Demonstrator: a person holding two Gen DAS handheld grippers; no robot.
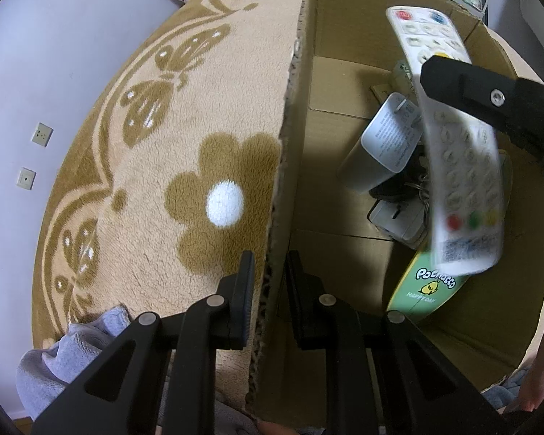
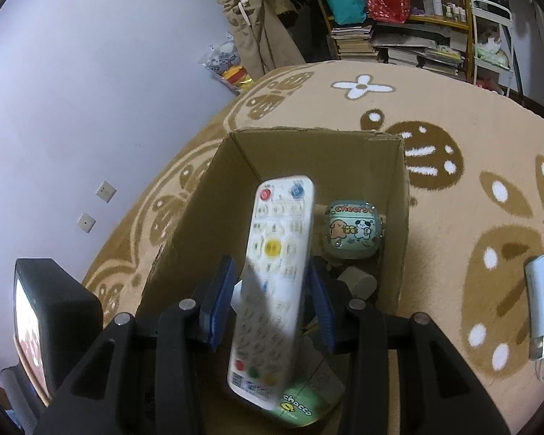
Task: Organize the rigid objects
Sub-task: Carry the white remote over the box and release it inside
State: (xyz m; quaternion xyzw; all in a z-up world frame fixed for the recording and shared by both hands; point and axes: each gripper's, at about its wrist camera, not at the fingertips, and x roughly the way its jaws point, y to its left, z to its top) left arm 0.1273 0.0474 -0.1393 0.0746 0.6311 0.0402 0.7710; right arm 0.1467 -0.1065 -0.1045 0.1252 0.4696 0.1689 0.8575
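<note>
Remote (image 2: 275,279) points lengthwise away from me, tilted over the box (image 2: 395,188), loose between my right gripper's (image 2: 270,304) spread fingers; left gripper (image 1: 270,286) straddles the box wall.

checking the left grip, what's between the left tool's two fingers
The cardboard box's side wall, in the left wrist view; whether the left tool clamps it is unclear.
</note>
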